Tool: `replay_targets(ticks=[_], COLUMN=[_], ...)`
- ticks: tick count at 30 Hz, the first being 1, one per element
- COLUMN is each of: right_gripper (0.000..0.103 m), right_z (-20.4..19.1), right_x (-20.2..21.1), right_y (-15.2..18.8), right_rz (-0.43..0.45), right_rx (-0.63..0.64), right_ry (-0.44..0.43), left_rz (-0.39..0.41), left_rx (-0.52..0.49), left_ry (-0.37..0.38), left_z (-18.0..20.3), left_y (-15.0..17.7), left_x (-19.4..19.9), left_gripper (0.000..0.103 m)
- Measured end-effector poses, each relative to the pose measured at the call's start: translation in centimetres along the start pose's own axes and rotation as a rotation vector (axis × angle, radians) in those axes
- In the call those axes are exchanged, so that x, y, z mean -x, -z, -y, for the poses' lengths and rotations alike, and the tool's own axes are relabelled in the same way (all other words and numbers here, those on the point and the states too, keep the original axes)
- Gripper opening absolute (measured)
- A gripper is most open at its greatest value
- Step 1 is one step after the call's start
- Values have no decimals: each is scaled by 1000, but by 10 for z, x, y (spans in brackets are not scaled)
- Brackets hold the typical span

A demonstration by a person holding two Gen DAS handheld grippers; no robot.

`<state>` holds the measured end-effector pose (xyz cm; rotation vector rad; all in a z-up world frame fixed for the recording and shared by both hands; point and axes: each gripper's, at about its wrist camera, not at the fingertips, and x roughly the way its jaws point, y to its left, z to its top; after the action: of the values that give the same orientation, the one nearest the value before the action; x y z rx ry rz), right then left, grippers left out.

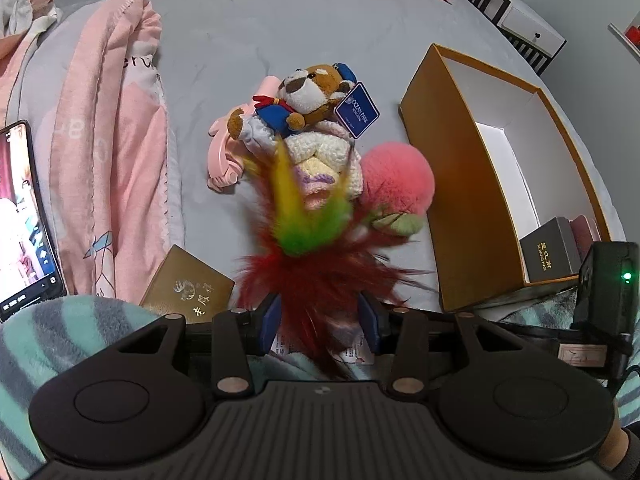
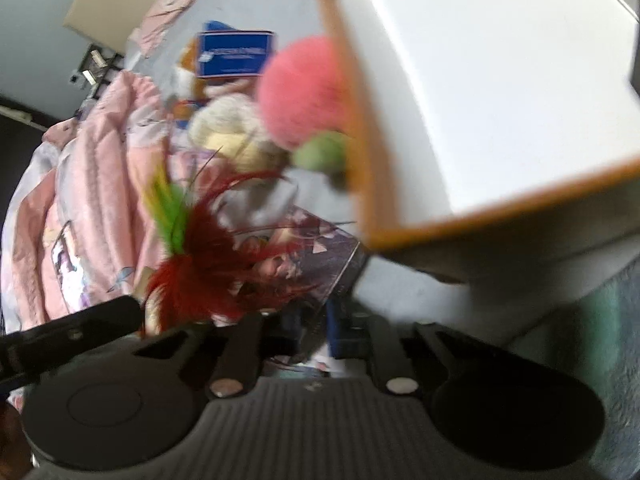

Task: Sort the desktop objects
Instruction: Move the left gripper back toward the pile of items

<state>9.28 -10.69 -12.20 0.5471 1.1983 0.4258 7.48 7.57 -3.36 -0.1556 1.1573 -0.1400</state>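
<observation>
- Leftmost, in the left wrist view, a lit phone (image 1: 24, 216) and a pink quilt (image 1: 112, 128) lie on the grey bed (image 1: 248, 28); neither looks part of the sorting.
- Next, a gold booklet (image 1: 188, 290) lies unsorted beside the left gripper (image 1: 320, 320), whose blue pads stand apart around the red base of a feather toy (image 1: 308, 240); whether they actually press on it I cannot tell.
- Beyond it, the unsorted pile: a pink handheld fan (image 1: 224, 152), a plush dog (image 1: 308, 96) with a blue tag, a crocheted doll (image 1: 320, 160) and a pink pompom (image 1: 396, 176).
- Rightward, the open orange box (image 1: 424, 120) holds only a small grey box (image 1: 552, 250) and something pink, so most of the work remains.
- Finally, the right gripper (image 2: 316, 332) is blurred; its jaws look nearly closed, on a thin printed card (image 2: 316, 256) as far as I can tell.
</observation>
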Motion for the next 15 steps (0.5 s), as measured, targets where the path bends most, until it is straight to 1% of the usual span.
replay_targets(ticks=[2,3,4,7,8,9,10,11,12,15], right_gripper=[9,10,13,13,16,28,38,52,51,52], right_z=[-11,-16,-21,-27,-29,-31,-34,-32,-30,-24], right_x=[-3,-6,-10,-17,-15,-14,-12,-7,-14,-21], right_y=[-1,-2,-3,-4,-5,-6,-6,-5,-12,-10], right_rz=[-5,-8,-10,-13,-9,-2,9,14,3,-63], right_rx=[25,39,53,89,102,121,147,168,181,168], right_ry=[-34,-37,-31,-8,2,22,52,88,118,138], left_rz=[4,7,10,18,20,20,18,16,16,20], left_rx=[2,4,5,12,15,17,17,16,16,19], left_ry=[2,0,-4,-6,-5,-4,-1,2,3,9], left_z=[-1,-2,-3,-7,-9,-10,-10,-11,-11,-12], left_y=[-1,-1,-2,-2,-2,-2,-1,-1,-1,-2], left_x=[3,4,6,11,12,13,13,13,13,13], left_gripper=[48,48,48,48,48,48,48,48,48,48])
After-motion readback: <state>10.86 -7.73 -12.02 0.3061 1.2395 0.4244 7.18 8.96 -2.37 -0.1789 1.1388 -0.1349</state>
